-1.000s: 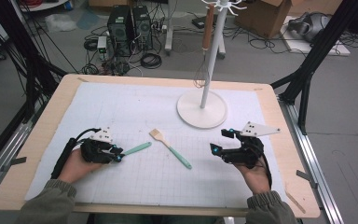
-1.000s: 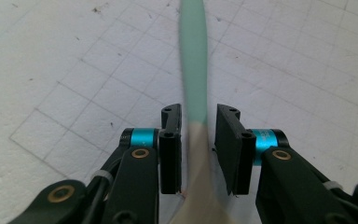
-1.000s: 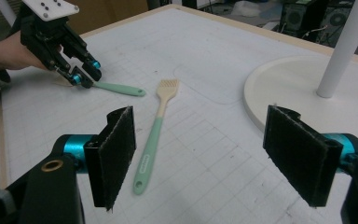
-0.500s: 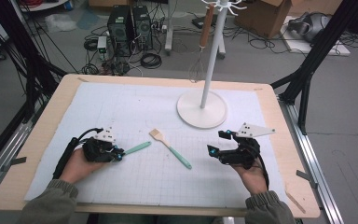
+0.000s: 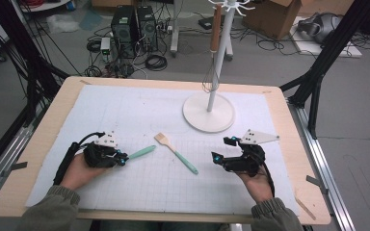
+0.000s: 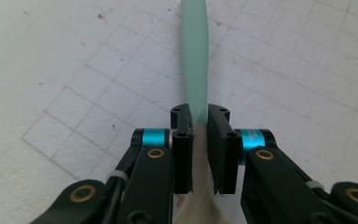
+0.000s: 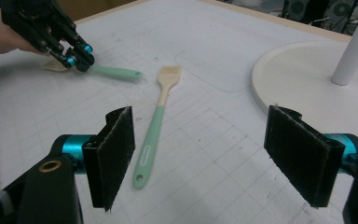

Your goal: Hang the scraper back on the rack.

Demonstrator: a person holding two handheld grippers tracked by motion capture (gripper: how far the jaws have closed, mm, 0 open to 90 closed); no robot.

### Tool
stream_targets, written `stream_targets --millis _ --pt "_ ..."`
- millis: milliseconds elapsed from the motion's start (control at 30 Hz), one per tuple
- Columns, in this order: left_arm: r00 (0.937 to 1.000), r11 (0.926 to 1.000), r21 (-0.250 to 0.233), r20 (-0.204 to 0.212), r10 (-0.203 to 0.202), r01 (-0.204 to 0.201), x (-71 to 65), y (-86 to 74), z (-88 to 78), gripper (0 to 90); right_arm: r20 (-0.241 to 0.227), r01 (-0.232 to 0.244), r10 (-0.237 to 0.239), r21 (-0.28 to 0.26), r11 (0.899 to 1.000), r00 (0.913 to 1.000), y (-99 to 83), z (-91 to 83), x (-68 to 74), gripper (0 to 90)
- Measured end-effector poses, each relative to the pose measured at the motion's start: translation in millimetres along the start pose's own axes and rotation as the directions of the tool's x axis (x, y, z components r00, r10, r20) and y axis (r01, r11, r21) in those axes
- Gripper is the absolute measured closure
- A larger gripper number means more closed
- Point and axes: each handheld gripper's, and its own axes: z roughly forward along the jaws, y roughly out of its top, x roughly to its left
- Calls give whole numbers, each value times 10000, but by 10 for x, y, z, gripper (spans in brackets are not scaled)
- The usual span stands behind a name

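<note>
On the white gridded mat [image 5: 139, 110] covering the wooden table, the left gripper [image 6: 199, 128] is closing its jaws on the mint-green handle of a cream-headed silicone spatula [image 5: 139, 153], which is lying flat near the person's left hand; they have just been narrowing, and the pads are now pressing the handle near its head end. The right gripper [image 7: 209, 154] is hovering with jaws spread wide and nothing between them, facing a cream-bristled pastry brush with a mint-green handle [image 7: 156, 123] lying mid-mat. The grasping step seems to be finishing; next probably comes lifting the spatula toward the white hook stand [image 5: 208, 111]. Small embossed lettering on the brush handle is showing, too faint to read.
</note>
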Motion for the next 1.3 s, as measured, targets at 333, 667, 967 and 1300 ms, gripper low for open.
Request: stream_targets --millis 333,667,967,1300 --pt "9999 9988 -484 117 94 -88 -37 30 -101 803 -142 -57 60 261 9996 9999 -38 68 26 223" --pt "9989 9957 -876 343 324 -293 -86 104 -178 802 -285 -35 41 206 9998 9996 -33 80 34 220" --pt "9962 9917 -1175 635 594 -517 -145 200 -190 803 -872 156 -131 279 9995 9961 79 131 79 215" --pt "9924 9873 -1394 857 881 -756 -206 282 -229 802 -1336 443 -390 372 9983 9903 236 242 147 217"
